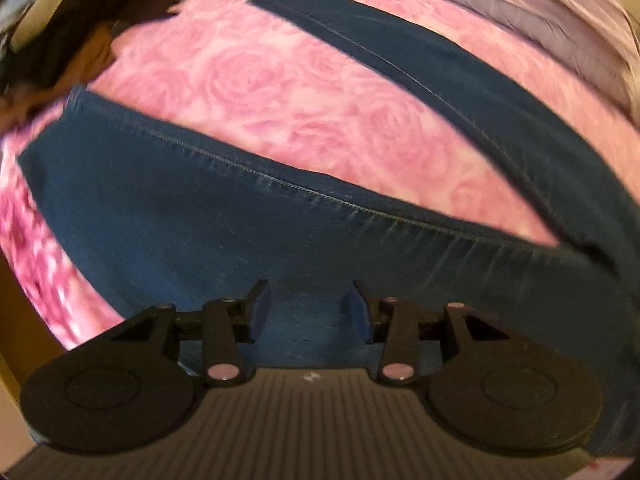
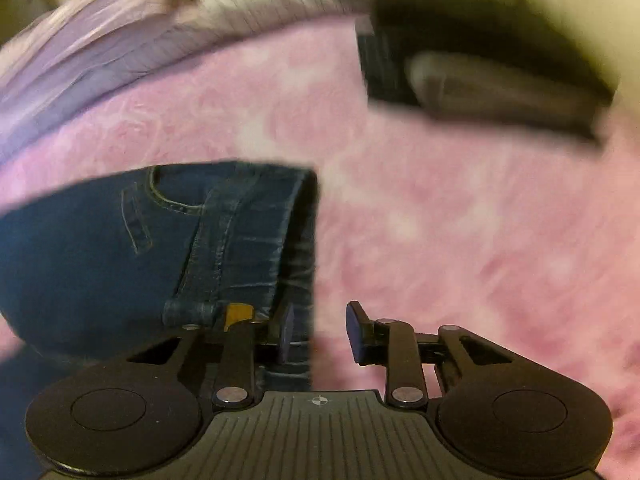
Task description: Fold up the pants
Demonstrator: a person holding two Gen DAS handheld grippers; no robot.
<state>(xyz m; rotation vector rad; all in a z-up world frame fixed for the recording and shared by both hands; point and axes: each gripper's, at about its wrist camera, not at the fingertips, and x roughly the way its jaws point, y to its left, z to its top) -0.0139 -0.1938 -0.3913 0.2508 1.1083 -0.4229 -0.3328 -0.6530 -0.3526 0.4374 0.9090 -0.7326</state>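
Dark blue jeans (image 1: pixel 168 216) lie flat on a pink rose-patterned bedspread (image 1: pixel 280 96), the two legs spread in a V. The far leg (image 1: pixel 420 64) runs up toward the top. My left gripper (image 1: pixel 308 312) hovers over the near leg, open, with denim showing in the gap between its blue pads. In the right wrist view the jeans' waistband (image 2: pixel 256 216), with pocket and belt loop, lies at the left. My right gripper (image 2: pixel 320 334) is open right at the waistband's edge, its left pad over denim and its right pad over the bedspread (image 2: pixel 460 220).
A lilac pillow or blanket (image 1: pixel 520 12) lies along the far side of the bed, also seen as lilac folds (image 2: pixel 80 48). Dark clutter (image 1: pixel 60 28) sits past the bed's corner. A dark object with a grey part (image 2: pixel 480 80) rests at the right. The bed's edge (image 1: pixel 24 280) drops off at the left.
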